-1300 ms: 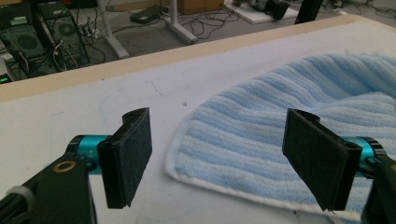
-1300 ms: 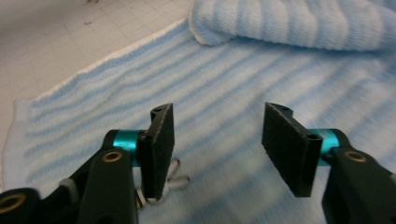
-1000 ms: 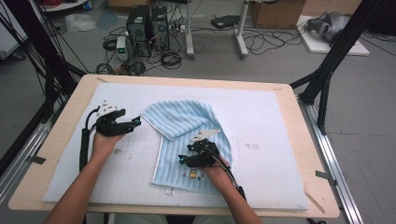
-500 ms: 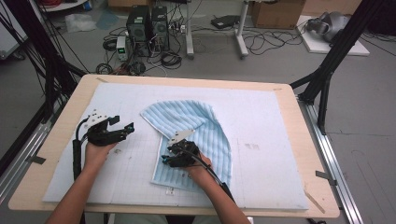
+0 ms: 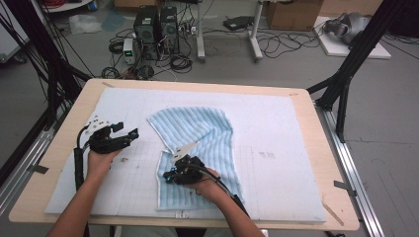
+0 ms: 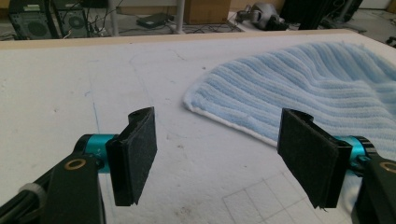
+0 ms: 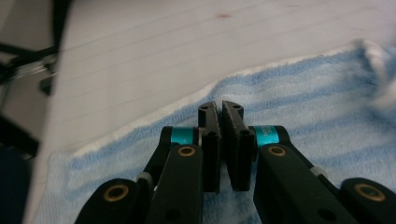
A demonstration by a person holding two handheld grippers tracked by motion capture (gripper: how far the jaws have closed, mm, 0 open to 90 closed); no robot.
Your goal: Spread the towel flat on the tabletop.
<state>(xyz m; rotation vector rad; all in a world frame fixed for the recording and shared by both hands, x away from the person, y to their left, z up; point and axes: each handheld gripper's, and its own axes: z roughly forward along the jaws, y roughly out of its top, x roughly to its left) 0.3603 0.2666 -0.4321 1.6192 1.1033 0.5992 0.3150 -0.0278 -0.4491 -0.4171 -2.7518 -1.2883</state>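
A light blue striped towel [image 5: 207,133] lies rumpled and partly folded on the white mat [image 5: 281,118]. My right gripper [image 5: 167,176] rests low over the towel's near left part, pointing left. In the right gripper view its jaws [image 7: 220,112] have just been closing and now stand together just above the towel [image 7: 303,93], near its white hem; I see no cloth between the pads. My left gripper [image 5: 126,130] hovers over bare mat left of the towel. Its pads [image 6: 135,154] stand wide open and empty, facing the towel's rounded edge [image 6: 317,79].
The mat covers most of a wooden table [image 5: 341,197]. Black frame posts [image 5: 346,84] stand at the table's right and left sides. Computer cases [image 5: 158,24] and cables sit on the floor beyond the far edge.
My right gripper has slid left across the towel to its near left part and its jaws have closed. The left gripper has drifted slightly back toward the near left.
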